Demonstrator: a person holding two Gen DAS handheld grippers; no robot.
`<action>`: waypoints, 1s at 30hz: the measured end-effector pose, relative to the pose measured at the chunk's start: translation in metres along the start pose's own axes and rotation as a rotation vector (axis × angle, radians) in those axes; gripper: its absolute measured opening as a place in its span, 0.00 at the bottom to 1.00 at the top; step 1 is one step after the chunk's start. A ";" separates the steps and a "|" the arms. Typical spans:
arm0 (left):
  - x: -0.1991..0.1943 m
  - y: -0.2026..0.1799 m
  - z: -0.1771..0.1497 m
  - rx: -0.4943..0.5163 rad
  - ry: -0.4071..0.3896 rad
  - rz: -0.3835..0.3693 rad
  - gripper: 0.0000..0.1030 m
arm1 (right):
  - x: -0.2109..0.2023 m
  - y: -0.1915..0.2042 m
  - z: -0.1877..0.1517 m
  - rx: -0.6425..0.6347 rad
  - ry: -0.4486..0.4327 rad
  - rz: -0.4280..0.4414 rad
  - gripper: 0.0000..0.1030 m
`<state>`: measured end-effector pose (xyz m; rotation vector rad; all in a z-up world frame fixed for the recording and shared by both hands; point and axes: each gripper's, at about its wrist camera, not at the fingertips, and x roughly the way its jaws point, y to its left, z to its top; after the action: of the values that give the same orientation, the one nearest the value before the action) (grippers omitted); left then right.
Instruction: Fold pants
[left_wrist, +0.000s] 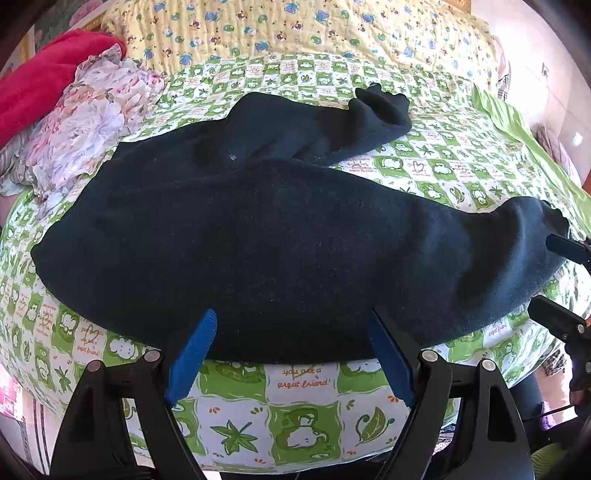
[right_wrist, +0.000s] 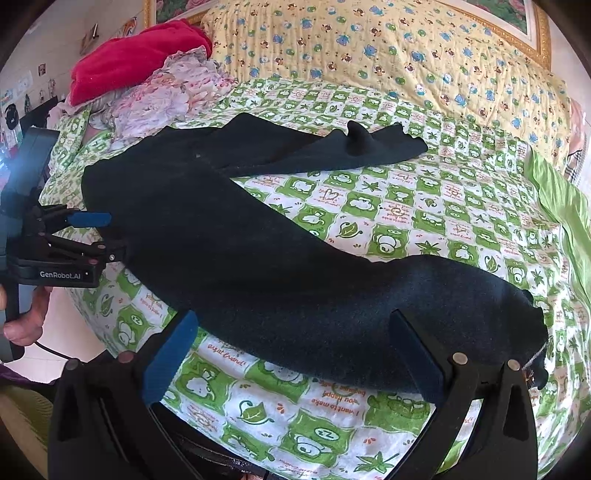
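Dark navy pants lie spread on a green-and-white patterned bedsheet. One leg runs along the near edge of the bed, the other leg angles away toward the back. My left gripper is open, its blue pads over the near edge of the pants by the waist end. My right gripper is open over the near leg close to its cuff. The right gripper also shows at the right edge of the left wrist view. The left gripper shows in the right wrist view.
A red garment and a floral cloth are piled at the back left. A yellow patterned quilt lies along the back. A green cloth lies at the right side. The bed's front edge is just below the grippers.
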<state>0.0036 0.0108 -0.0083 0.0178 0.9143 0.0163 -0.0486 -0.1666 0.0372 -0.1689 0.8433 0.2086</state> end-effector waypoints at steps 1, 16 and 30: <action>0.000 0.000 0.000 0.001 -0.001 -0.001 0.81 | 0.000 0.000 0.001 0.001 0.000 -0.001 1.00; 0.001 -0.001 0.001 -0.001 -0.002 -0.006 0.81 | -0.003 -0.003 0.007 0.010 -0.013 0.001 1.00; -0.002 -0.004 0.003 0.005 -0.004 -0.019 0.81 | -0.005 -0.003 0.006 0.015 -0.019 0.000 1.00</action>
<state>0.0047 0.0070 -0.0057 0.0139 0.9100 -0.0036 -0.0469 -0.1690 0.0455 -0.1528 0.8254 0.2033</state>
